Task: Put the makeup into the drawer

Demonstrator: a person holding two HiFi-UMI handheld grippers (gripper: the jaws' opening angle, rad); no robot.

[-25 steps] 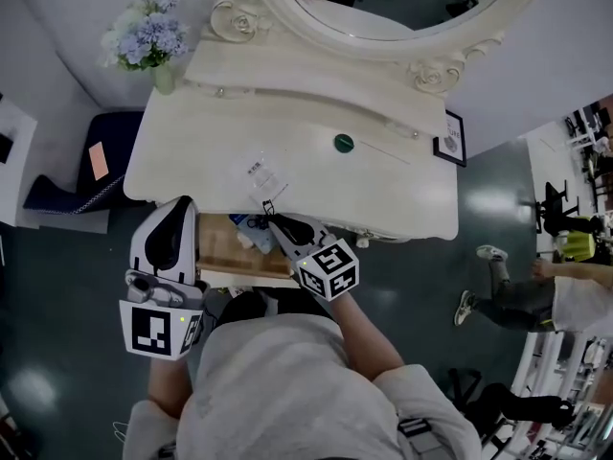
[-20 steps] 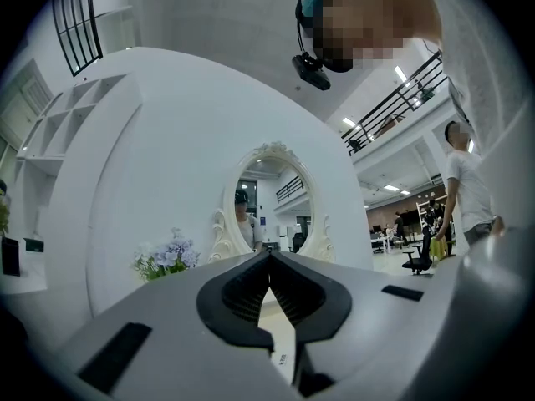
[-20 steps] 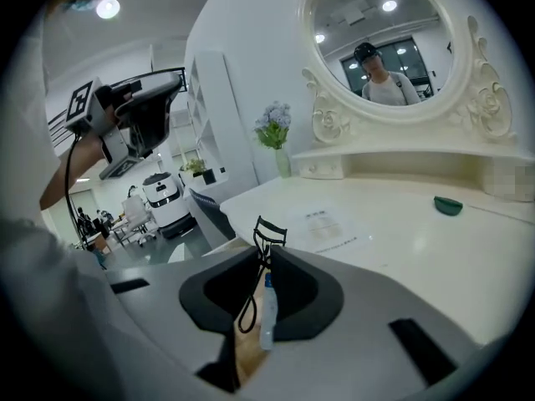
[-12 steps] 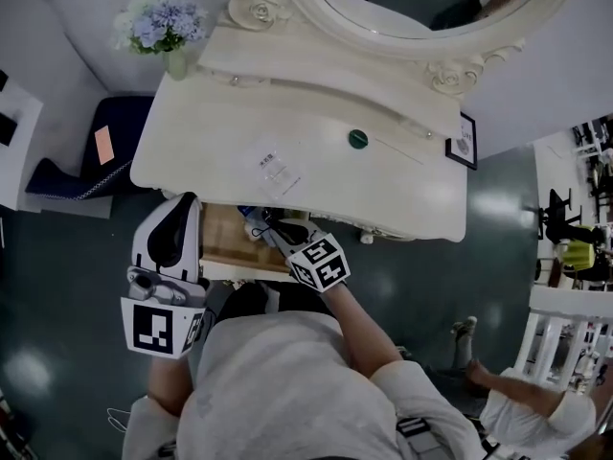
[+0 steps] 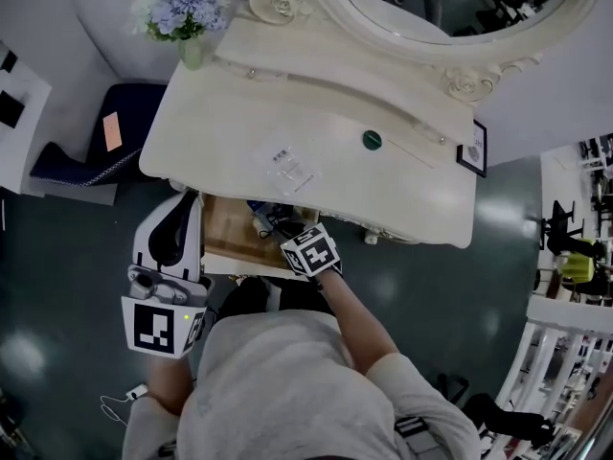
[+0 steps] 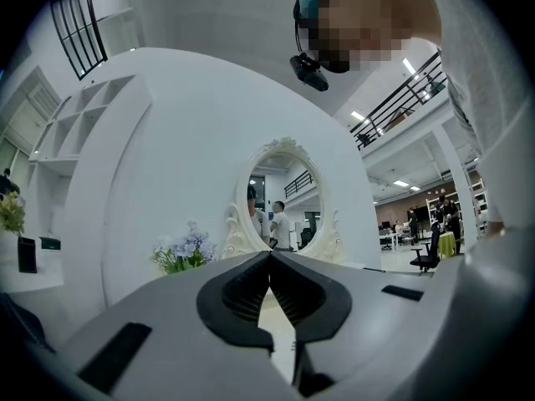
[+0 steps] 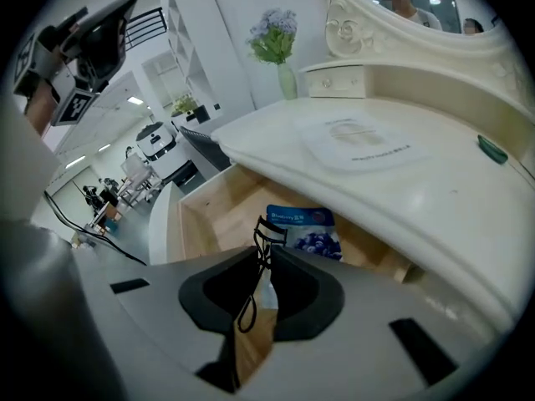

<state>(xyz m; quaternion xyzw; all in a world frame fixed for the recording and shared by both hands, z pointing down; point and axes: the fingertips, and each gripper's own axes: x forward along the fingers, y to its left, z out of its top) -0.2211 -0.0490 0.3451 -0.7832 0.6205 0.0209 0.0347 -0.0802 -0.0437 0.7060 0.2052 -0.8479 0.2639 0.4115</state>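
Observation:
A black eyelash curler (image 7: 264,239) is pinched in my right gripper (image 7: 266,256), whose jaws are shut on it. In the head view that gripper (image 5: 280,230) reaches into the open wooden drawer (image 5: 228,241) under the cream dressing table (image 5: 402,195). A blue makeup packet (image 7: 303,229) lies flat on the drawer bottom (image 7: 214,215), just beyond the curler. My left gripper (image 5: 185,202) hangs to the left of the drawer, jaws shut on nothing, and its own view faces the oval mirror (image 6: 282,197) past the gripper tip (image 6: 269,257).
On the tabletop lie a clear packet (image 5: 290,164) and a small green round item (image 5: 372,140). A vase of flowers (image 5: 192,12) stands at the back left and a framed picture (image 5: 476,149) at the right end. A dark stool (image 5: 86,147) stands left of the table.
My right gripper has carried the eyelash curler down from the table edge into the open drawer. The left gripper has stayed where it was.

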